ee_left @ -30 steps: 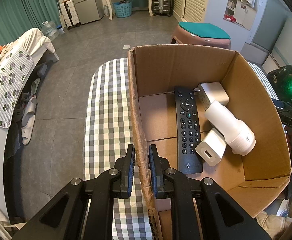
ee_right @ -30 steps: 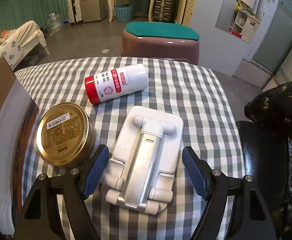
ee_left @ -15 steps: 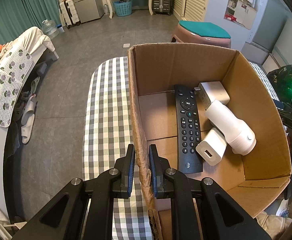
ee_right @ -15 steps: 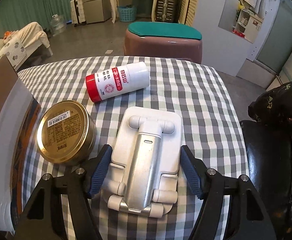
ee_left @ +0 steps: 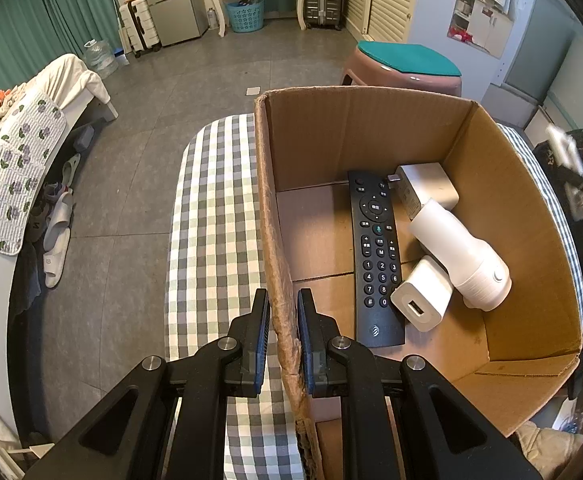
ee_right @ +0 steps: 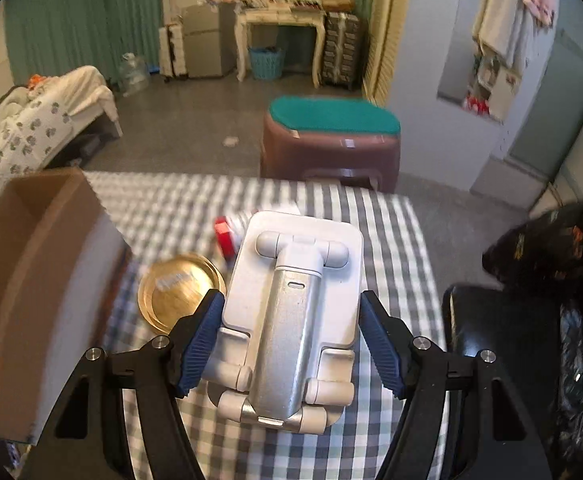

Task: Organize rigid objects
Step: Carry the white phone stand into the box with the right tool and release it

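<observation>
Phone stand was clamped in right gripper, lifted off checked table. Box wall was pinched by left gripper. Next, probably: stand carried toward 9 o'clock, dropped into box.

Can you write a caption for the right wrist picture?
Right gripper lifts a white folding phone stand above the checkered table, gold tin beside it.

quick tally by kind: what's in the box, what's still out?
In the box:
remote: 1
chargers: 2
white handheld device: 1

Out of the box:
phone stand, held in the right gripper: 1
gold tin: 1
red-capped bottle, mostly hidden behind the stand: 1

Total: 7
</observation>
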